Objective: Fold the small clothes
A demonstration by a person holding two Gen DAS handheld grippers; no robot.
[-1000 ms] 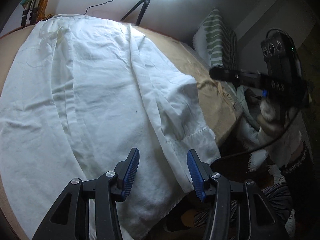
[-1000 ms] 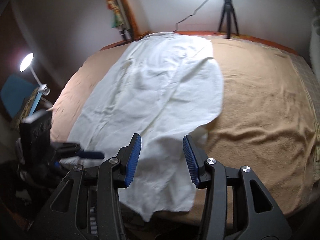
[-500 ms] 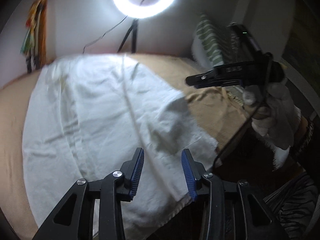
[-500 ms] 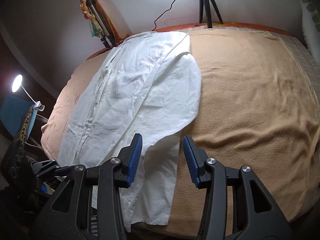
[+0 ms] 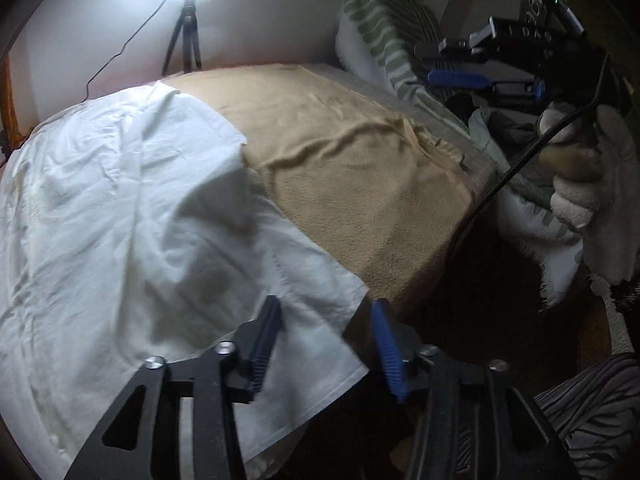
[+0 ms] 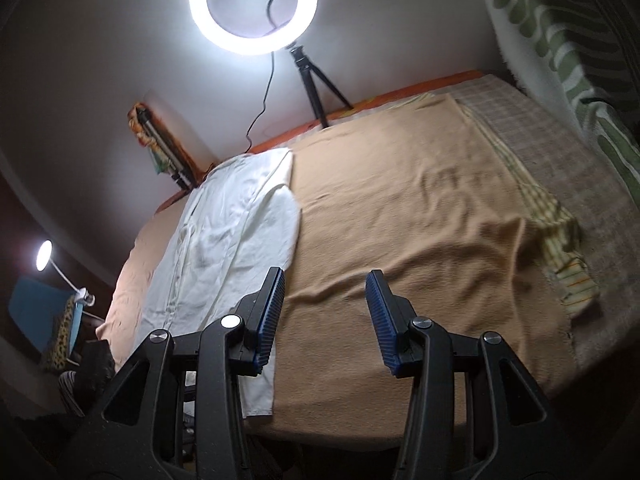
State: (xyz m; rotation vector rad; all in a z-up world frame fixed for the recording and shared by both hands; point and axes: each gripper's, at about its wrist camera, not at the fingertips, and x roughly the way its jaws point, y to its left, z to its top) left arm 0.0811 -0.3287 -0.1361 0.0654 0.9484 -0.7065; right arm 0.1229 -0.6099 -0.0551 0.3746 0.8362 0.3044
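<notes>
Left gripper — jaws spread wide, nothing between the blue pads, poised over the near corner of the white garment where it hangs off the bed edge. No contact that can be made out.

Right gripper — also spread, empty, held above the tan blanket just right of the garment's edge. From the left wrist view it shows up high at the right, gripped in a white-gloved hand, cable trailing down.

Garment lies lengthwise on the left part of the blanket, one side folded in over itself, hem toward the near edge.

Against a second ago: the right gripper stood over the cloth then; now it sits off to the right over bare blanket. The left has shifted toward the garment's right-hand corner. Both were open throughout.

Beyond: ring light on a tripod at the far bed edge, green-striped pillow at right, small desk lamp far left.
</notes>
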